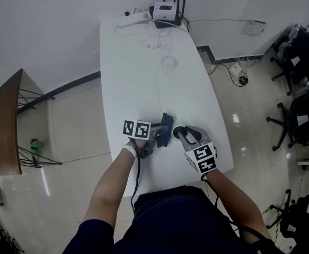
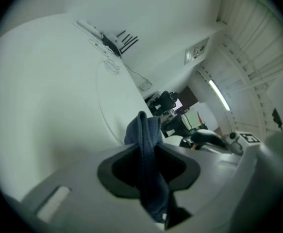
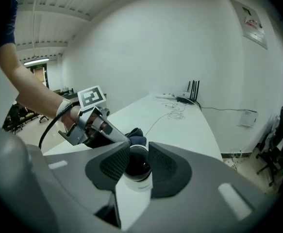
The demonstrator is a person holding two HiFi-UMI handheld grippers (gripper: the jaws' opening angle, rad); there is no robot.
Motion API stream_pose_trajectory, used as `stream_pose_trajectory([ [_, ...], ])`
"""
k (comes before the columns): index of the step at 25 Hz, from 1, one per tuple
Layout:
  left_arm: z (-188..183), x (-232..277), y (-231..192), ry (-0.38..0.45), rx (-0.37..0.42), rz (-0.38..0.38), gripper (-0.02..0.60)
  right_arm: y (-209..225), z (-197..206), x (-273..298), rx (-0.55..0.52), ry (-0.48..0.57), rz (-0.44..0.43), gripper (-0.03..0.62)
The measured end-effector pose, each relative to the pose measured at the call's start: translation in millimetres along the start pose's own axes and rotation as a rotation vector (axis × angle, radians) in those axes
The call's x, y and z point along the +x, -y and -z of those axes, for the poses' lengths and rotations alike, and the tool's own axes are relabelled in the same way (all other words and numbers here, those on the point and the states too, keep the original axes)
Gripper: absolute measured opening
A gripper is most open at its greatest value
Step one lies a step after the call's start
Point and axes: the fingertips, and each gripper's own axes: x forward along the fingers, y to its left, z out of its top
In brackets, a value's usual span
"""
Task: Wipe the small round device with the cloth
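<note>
A dark blue cloth hangs pinched between the jaws of my left gripper, which is shut on it. From the head view the cloth sticks out of the left gripper just above the white table. The small round device, a black dome on a white base, fills the gap between the pads of my right gripper, and both pads touch it. The device and right gripper are just right of the cloth. The cloth's tip is close behind the device.
A router, a power strip and thin white cables lie at the table's far end. Office chairs stand on the floor at the right. A wooden shelf stands at the left.
</note>
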Motion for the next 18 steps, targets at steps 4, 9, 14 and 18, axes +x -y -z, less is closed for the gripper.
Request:
stream_pose_trajectory([
  [4, -4, 18, 3, -0.084, 0.013, 0.052, 0.097, 1, 7, 4, 0.030, -0.039, -0.008, 0.127],
  [9, -6, 28, -11, -0.164, -0.022, 0.050, 0.097, 1, 9, 3, 0.081, -0.025, 0.012, 0.126],
  [14, -6, 33, 2, -0.204, -0.020, 0.129, 0.097, 0, 9, 5, 0.093, -0.027, 0.007, 0.126],
  [18, -20, 27, 29, -0.189, 0.052, 0.176, 0.097, 0, 9, 5, 0.098, -0.018, 0.002, 0.126],
])
